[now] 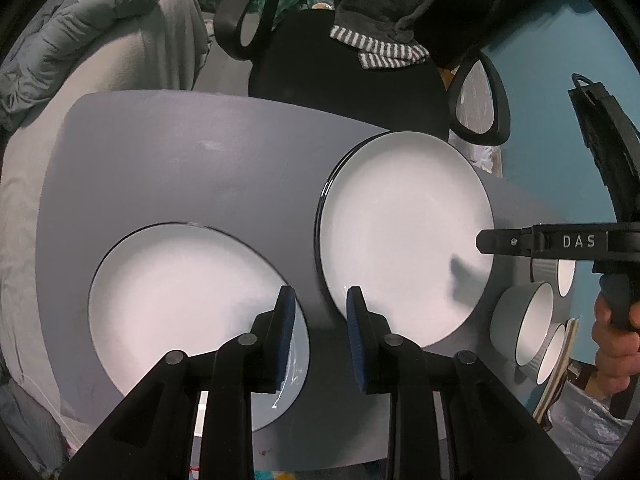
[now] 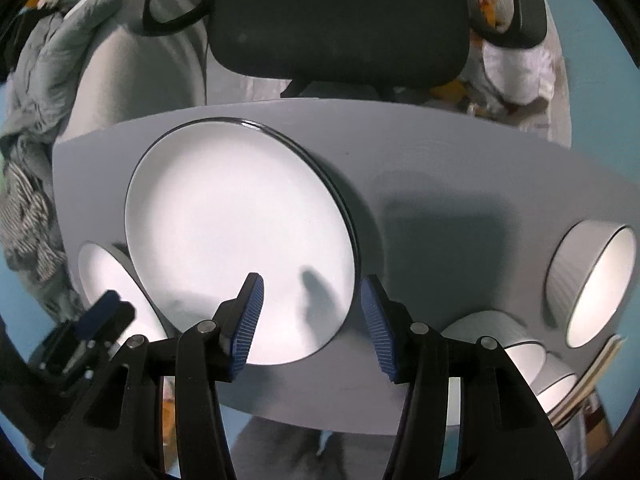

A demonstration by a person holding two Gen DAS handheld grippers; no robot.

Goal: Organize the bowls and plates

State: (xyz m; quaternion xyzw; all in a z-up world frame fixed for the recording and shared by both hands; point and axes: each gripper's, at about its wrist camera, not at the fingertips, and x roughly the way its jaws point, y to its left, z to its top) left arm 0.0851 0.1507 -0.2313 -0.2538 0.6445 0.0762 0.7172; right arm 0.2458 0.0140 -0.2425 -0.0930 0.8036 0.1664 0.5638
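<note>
Grippers: left gripper [image 1: 320, 300] and right gripper [image 2: 312, 292] both part-open, empty.
Next: grip lone white dark-rimmed plate [image 1: 180, 300] by its rim, stack on plate pile [image 1: 404, 236].

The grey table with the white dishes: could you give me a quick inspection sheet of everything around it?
Surface: grey table, bare between the dishes.
Job's things: stacked plates; single plate beside it; three bowls at the table's right end.
Clutter: flat striped-edged item by the bowls, unclear.
Grippers: left gripper open, empty, between the plates; right gripper open, empty, over the stack's rim.
Cables: nothing seen.
Surroundings: black office chair, grey bedding, striped cloth.
</note>
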